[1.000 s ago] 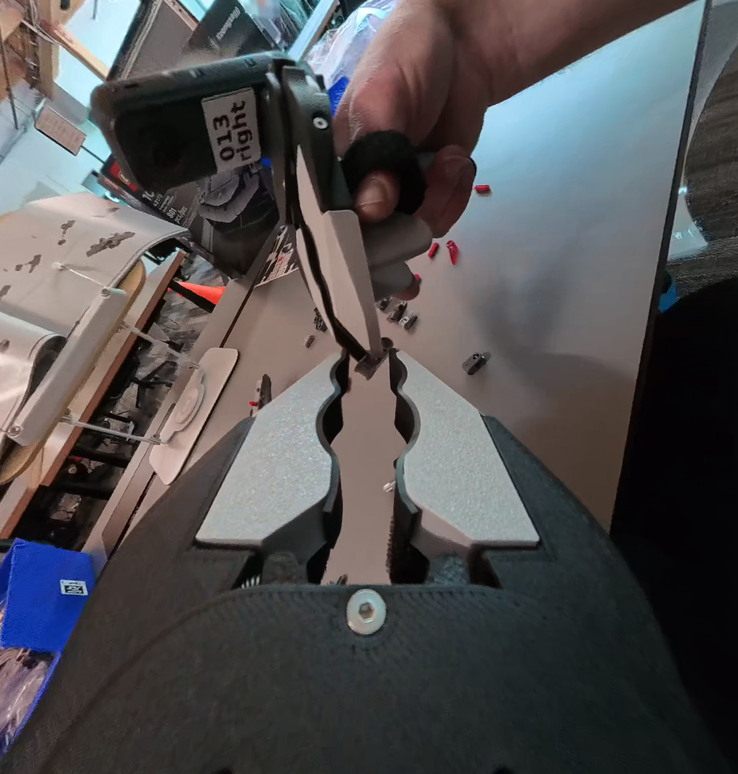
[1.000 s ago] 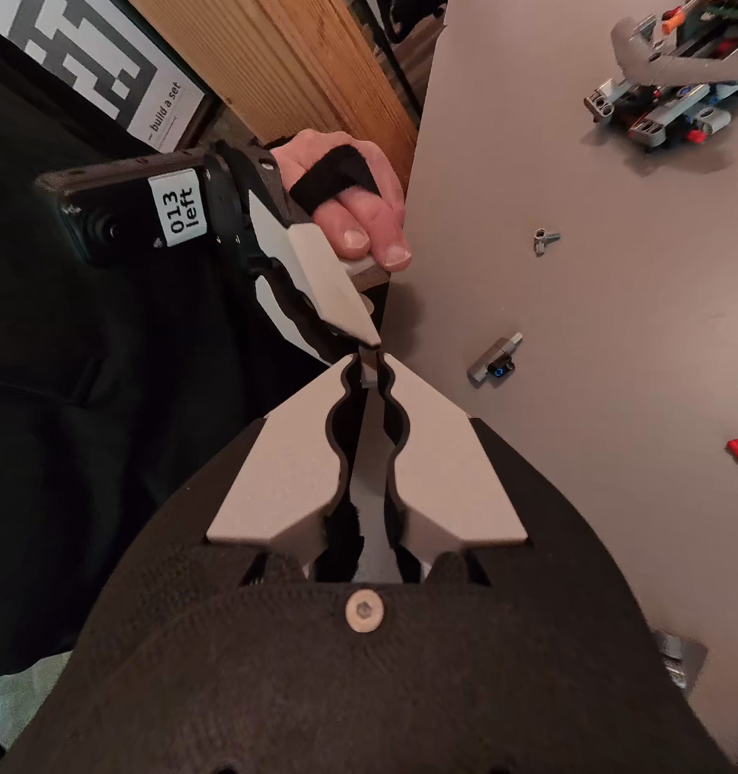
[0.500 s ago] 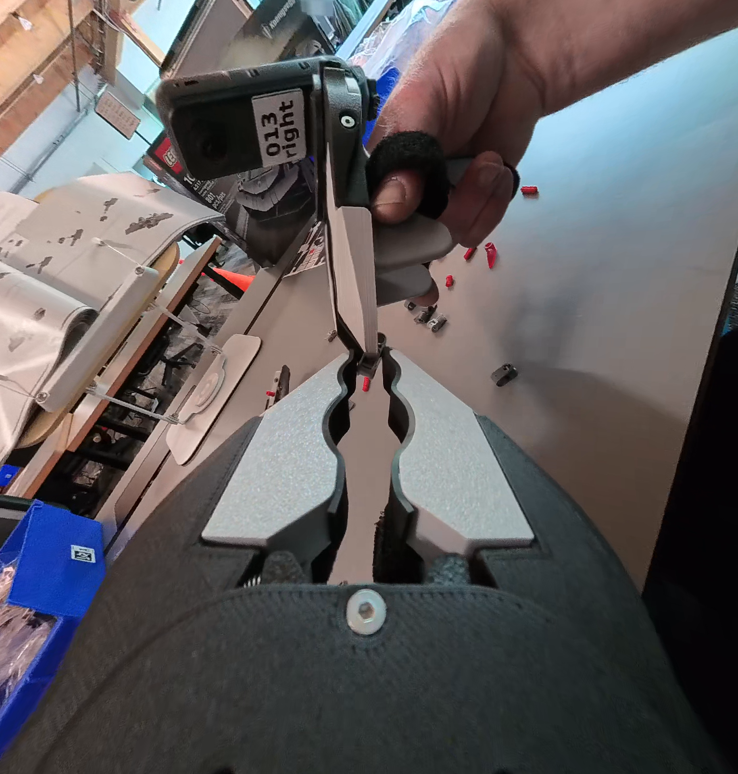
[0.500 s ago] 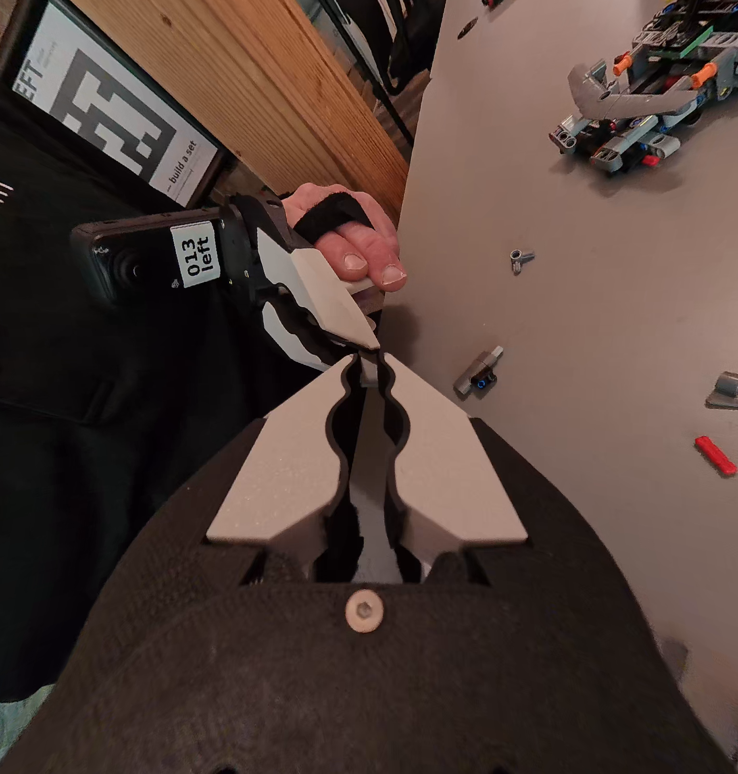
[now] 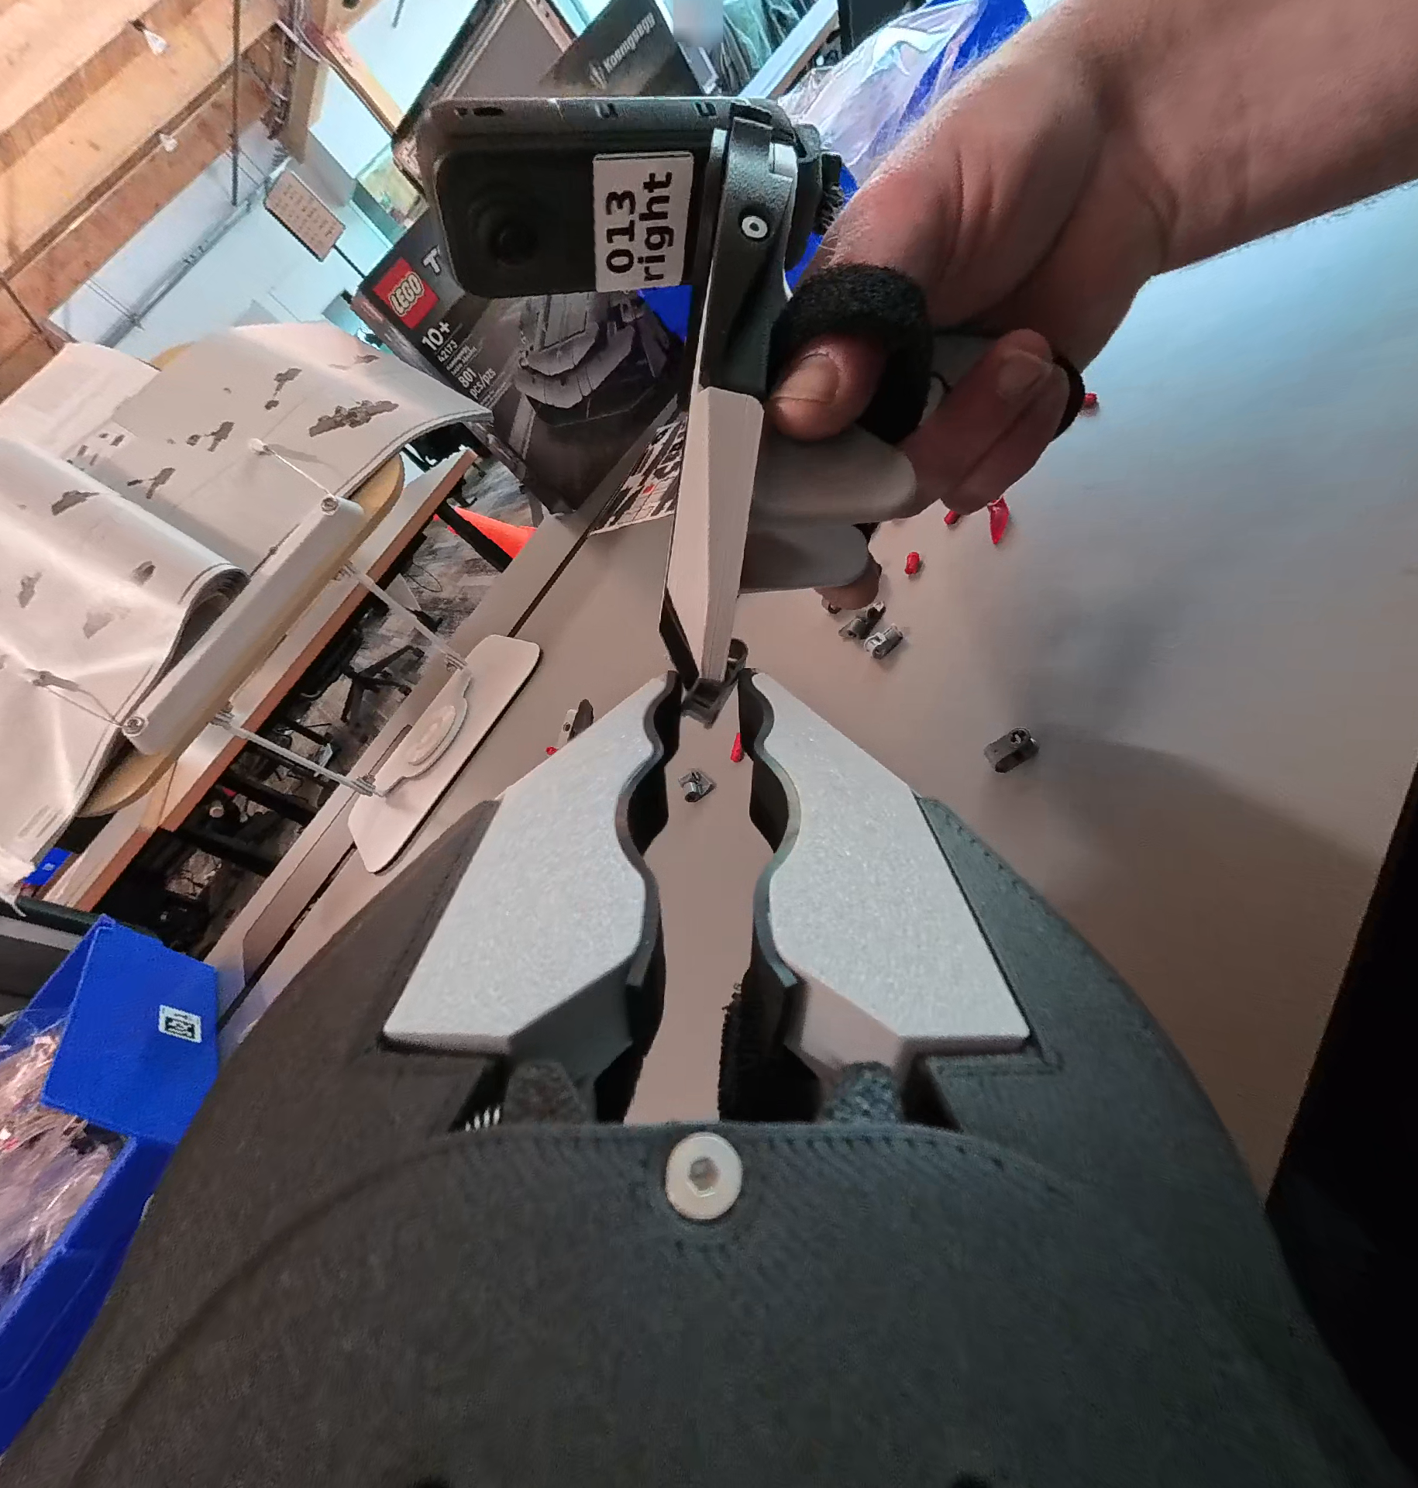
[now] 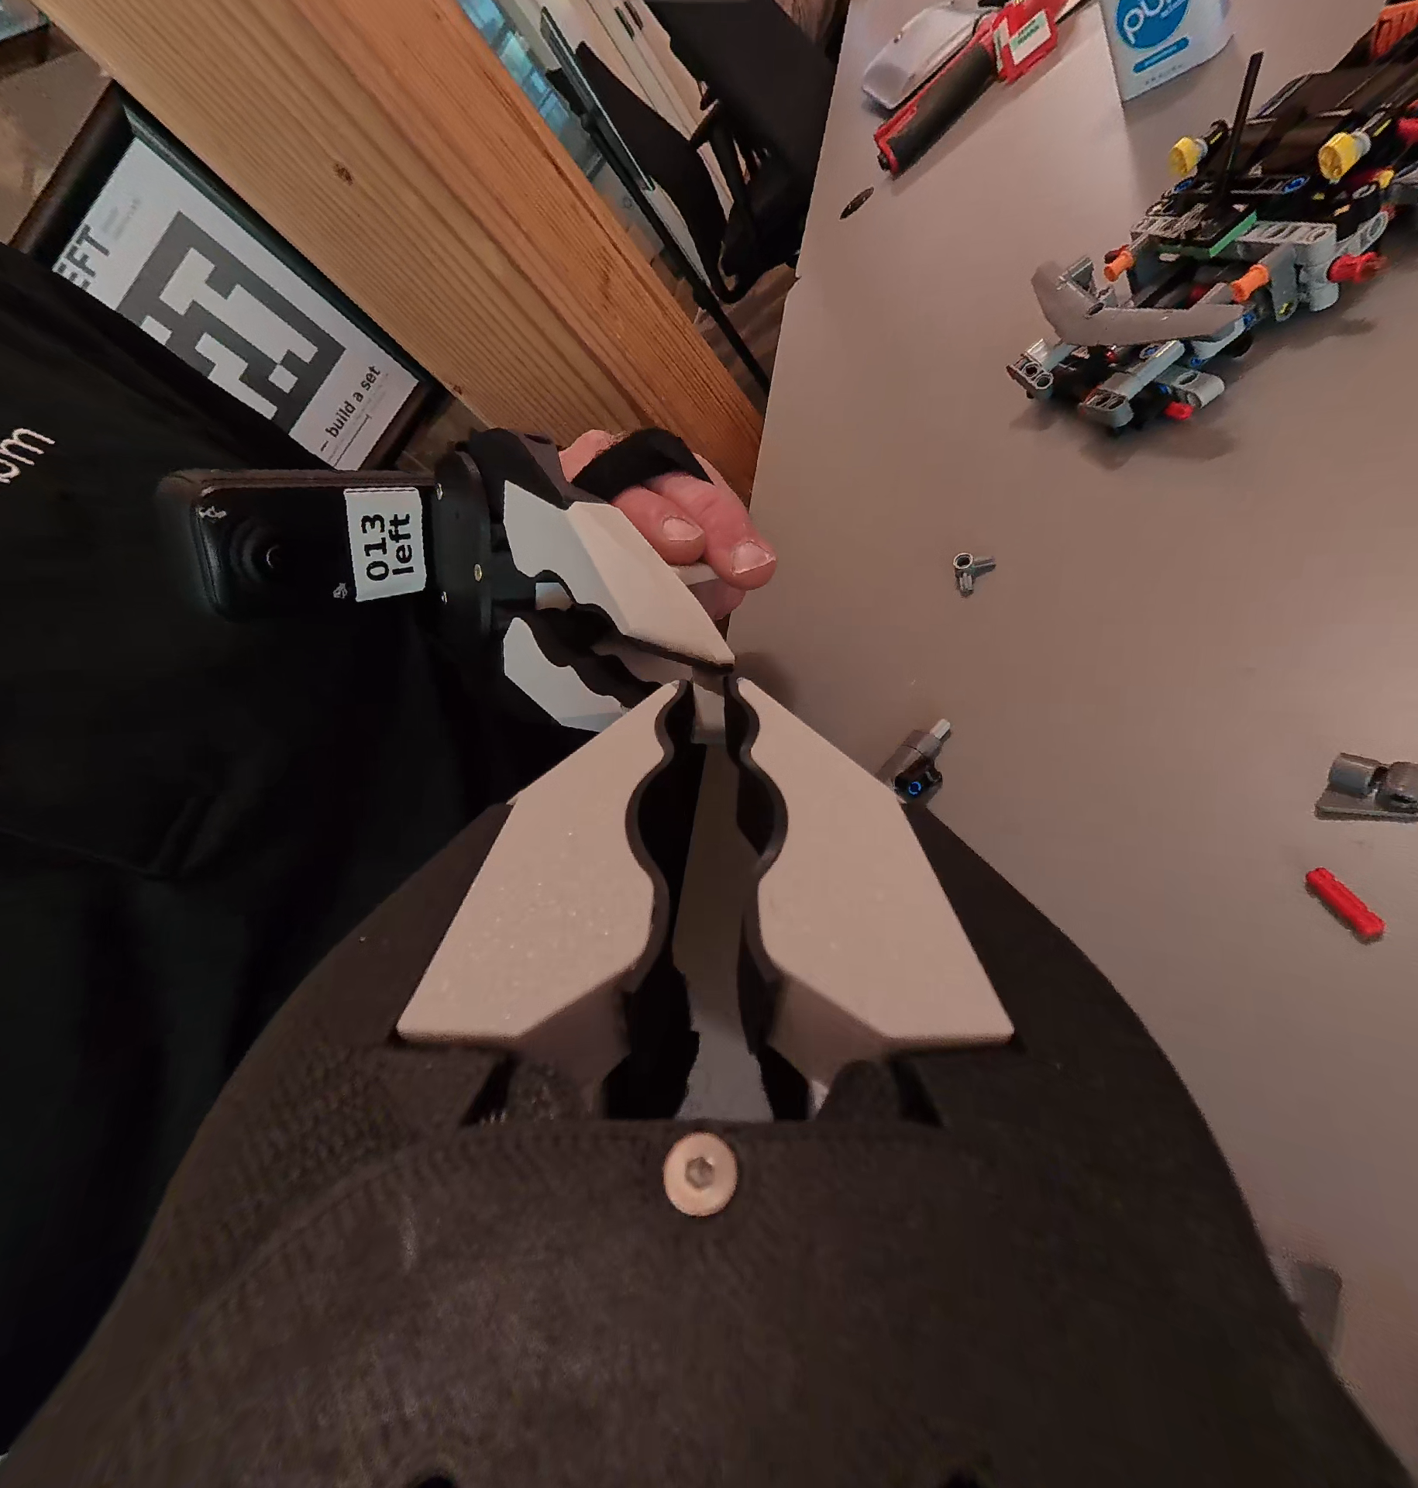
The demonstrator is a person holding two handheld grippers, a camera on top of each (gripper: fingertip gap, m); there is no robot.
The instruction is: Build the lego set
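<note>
My left gripper (image 5: 707, 694) is shut on a small dark grey lego piece (image 5: 710, 699) above the grey table (image 5: 1173, 644). My right gripper (image 5: 710, 672) comes down from above and meets it tip to tip. In the right wrist view my right gripper (image 6: 710, 699) is shut on a small light grey lego piece (image 6: 707, 715), and the left gripper (image 6: 722, 662) touches its far end from the left. Whether the two pieces are joined is hidden by the fingertips. A partly built lego model (image 6: 1173, 322) lies at the table's far right.
Loose pieces lie on the table: a black connector (image 5: 1010, 749), red bits (image 5: 996, 511), a grey pin (image 6: 971, 568), a grey and blue piece (image 6: 919, 761), a red axle (image 6: 1343, 902). A lego box (image 5: 529, 338), an open booklet (image 5: 126, 523) and a blue bin (image 5: 86, 1127) stand left. Only a small space, under 4 cm, lies between the two pairs of fingers. The partly built lego model (image 6: 1173, 322) is about equally far from each gripper, around 20 cm.
Both grippers stay shut and tip to tip. The right gripper has swung more upright in the left wrist view, and both views have tilted, bringing more of the lego model into sight.
</note>
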